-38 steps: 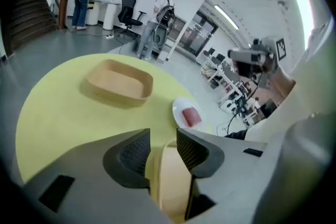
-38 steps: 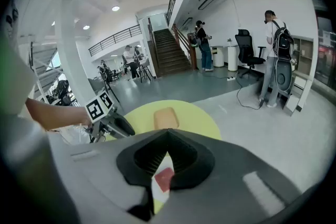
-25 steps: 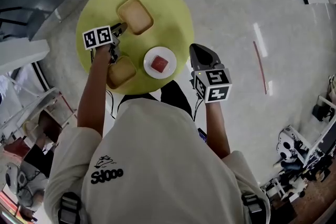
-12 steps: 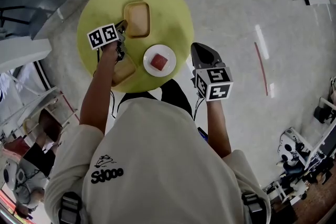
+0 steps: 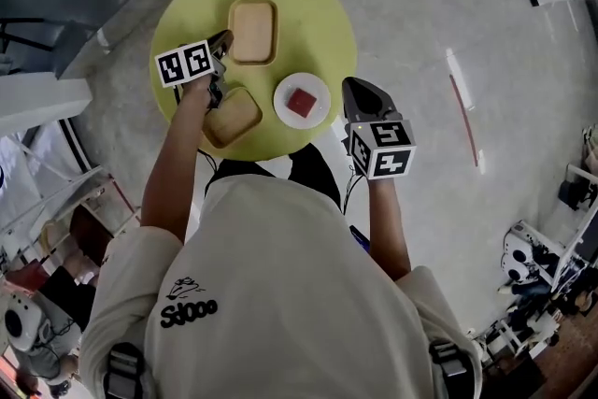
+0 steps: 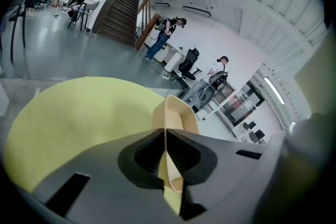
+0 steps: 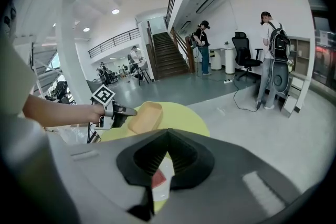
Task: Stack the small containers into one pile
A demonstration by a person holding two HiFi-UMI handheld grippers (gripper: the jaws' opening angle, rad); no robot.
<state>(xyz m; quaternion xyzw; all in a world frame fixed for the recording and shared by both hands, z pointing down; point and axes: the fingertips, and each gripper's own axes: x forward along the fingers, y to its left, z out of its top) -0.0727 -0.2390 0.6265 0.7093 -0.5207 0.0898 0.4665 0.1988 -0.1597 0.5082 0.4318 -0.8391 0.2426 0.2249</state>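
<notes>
Up over the round yellow-green table [image 5: 308, 9], the left gripper [image 5: 224, 40] has just been closing its jaws. They're now pinched on the thin side wall of a shallow tan rounded-rectangle container [image 5: 253, 31], which looks lifted clear of the tabletop. A second tan container [image 5: 232, 116] of the same kind sits on the near side of the table, just beside a small white round plate [image 5: 286, 92] with a red square block [image 5: 302, 102] on it. The right gripper [image 5: 356, 91] hangs off the table's near edge, jaws together, nothing in them. My worry is that edge-only grip: the tray could swing or slip out on the way over, or land skewed, fail to nest and bump the plate.
</notes>
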